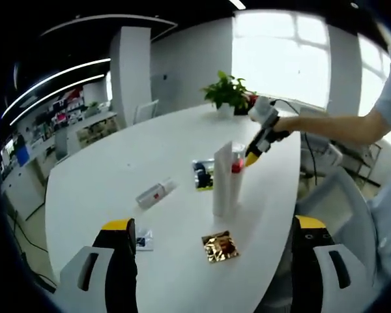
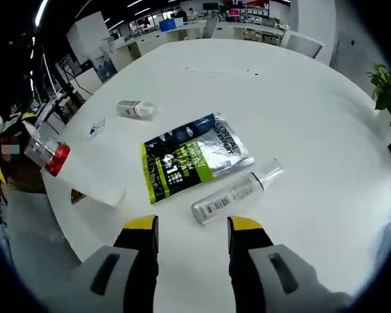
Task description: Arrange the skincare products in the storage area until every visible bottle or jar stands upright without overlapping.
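A: Skincare products are partly sorted, as far as you can judge. In your left gripper view the tall white tube (image 1: 222, 179) stands upright near the middle of the white table (image 1: 111, 163), with a red-capped bottle (image 1: 236, 171) upright just beside it, touching or nearly so.

B: And what is left?

A: The clear bottle (image 2: 236, 192) in your right gripper view lies on its side just ahead of your jaws, its cap toward the right. It rests against the lower edge of the green-and-silver sachet (image 2: 194, 156), which lies flat. A small white-and-red bottle (image 1: 155, 193) lies on its side too, well apart from the standing pair. So two bottles remain to be stood up, by my reading.

B: How do the grippers stand?

A: Your right gripper (image 2: 192, 231) has its jaws parted with nothing between them, hovering close to the clear bottle. Your left gripper (image 1: 215, 231) is spread wide and empty, low over the table near a gold foil square (image 1: 220, 246).

B: Is the clear bottle full?

A: Too small to tell; it looks transparent with a printed label.
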### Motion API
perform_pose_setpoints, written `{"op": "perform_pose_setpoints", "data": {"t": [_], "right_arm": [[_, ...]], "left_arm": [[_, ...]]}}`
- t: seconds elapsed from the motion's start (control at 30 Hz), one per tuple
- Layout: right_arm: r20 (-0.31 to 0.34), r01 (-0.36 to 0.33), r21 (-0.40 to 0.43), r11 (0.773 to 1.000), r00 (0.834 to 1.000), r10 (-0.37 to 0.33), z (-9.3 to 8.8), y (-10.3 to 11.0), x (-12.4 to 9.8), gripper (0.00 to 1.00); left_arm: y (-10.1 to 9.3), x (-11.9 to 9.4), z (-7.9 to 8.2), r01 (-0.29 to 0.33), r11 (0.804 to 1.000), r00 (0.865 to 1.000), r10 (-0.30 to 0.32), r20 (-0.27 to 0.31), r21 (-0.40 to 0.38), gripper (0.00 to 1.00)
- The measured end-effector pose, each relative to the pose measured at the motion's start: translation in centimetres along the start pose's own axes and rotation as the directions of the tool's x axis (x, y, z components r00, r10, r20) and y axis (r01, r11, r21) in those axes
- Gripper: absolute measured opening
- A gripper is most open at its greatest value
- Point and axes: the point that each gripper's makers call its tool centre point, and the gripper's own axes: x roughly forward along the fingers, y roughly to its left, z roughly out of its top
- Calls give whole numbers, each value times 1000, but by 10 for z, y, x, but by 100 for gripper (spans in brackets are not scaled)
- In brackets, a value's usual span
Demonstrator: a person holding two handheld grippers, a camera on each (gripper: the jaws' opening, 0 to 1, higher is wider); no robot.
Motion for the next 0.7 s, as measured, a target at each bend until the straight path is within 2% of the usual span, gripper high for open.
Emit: {"op": "perform_pose_setpoints", "data": {"t": [0.43,0.57,0.7], "right_arm": [[-63,57,59,997,997,-53,9,-20,21,49],[-85,70,107,992,995,-61,5,-27,30,48],[-71,76,156,985,995,-65,8,-32,33,47]], "left_arm": [[4,-1,-9,5,999,1000,-5,-4,-35,97],[4,-1,-13,4,999,1000,-4,-9,-43,97],[6,-1,-14,0,999,1000,-1,-14,-49,97]]}}
